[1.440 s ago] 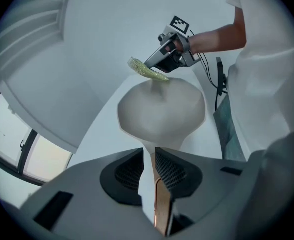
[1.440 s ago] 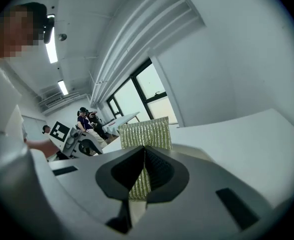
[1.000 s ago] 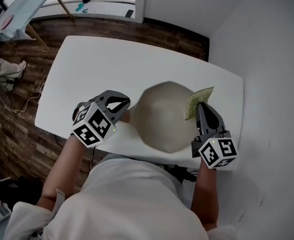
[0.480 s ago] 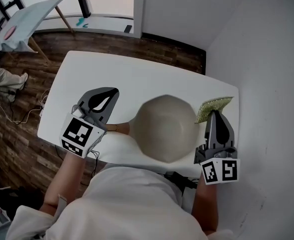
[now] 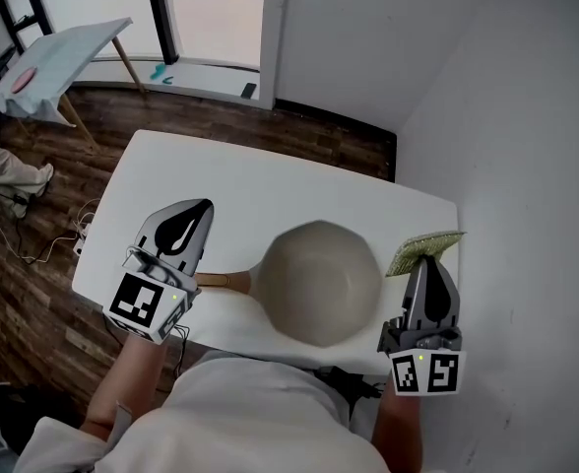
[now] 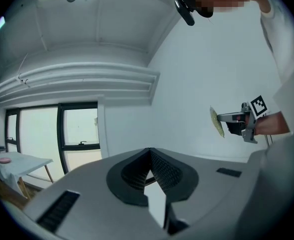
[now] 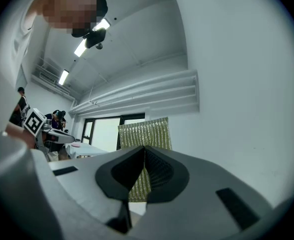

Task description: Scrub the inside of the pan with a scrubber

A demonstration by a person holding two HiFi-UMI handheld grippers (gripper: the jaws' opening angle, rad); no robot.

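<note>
On the white table [image 5: 270, 180], the pan [image 5: 319, 282] shows only in the head view (its handle [image 5: 221, 281] points toward the left gripper [image 5: 199, 207]). Each gripper view settles the jaws: left pressed together on nothing, right gripper [image 7: 144, 148] pinching the scrubber [image 7: 144, 131] by its near edge.

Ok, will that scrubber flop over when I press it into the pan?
Probably not much: the scrubber stands straight above the right tongs without drooping, so it seems fairly stiff. It looks thin and light, with a woven face, likely grippy rather than slippery. Its free part may bend under hard pressure.
</note>
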